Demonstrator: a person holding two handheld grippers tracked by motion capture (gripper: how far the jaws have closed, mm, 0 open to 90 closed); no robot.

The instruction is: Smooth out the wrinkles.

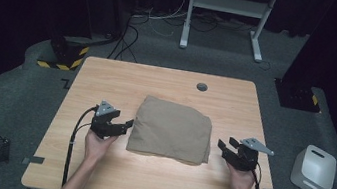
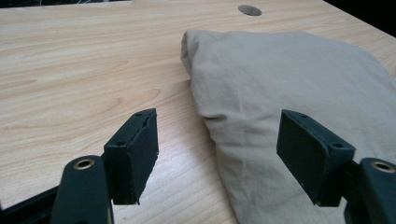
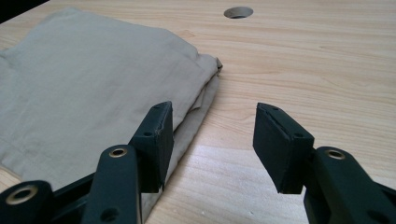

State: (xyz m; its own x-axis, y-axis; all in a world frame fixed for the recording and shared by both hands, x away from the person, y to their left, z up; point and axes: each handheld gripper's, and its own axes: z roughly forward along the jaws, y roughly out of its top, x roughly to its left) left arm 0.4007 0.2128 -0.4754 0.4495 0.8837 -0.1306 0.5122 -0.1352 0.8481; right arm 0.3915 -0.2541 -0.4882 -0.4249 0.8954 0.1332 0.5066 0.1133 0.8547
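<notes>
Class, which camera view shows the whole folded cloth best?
The high view: the cloth lies complete, all edges visible, between both grippers. The left gripper view gives just its left edge, the right gripper view its right edge and layered corner.

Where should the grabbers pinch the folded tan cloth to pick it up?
Probably at its two side edges. The folded cloth lies flat, with stacked layers showing at its right edge, so each jaw pair can slide in level from its own side: the left gripper from the left, the right gripper from the right.
</notes>
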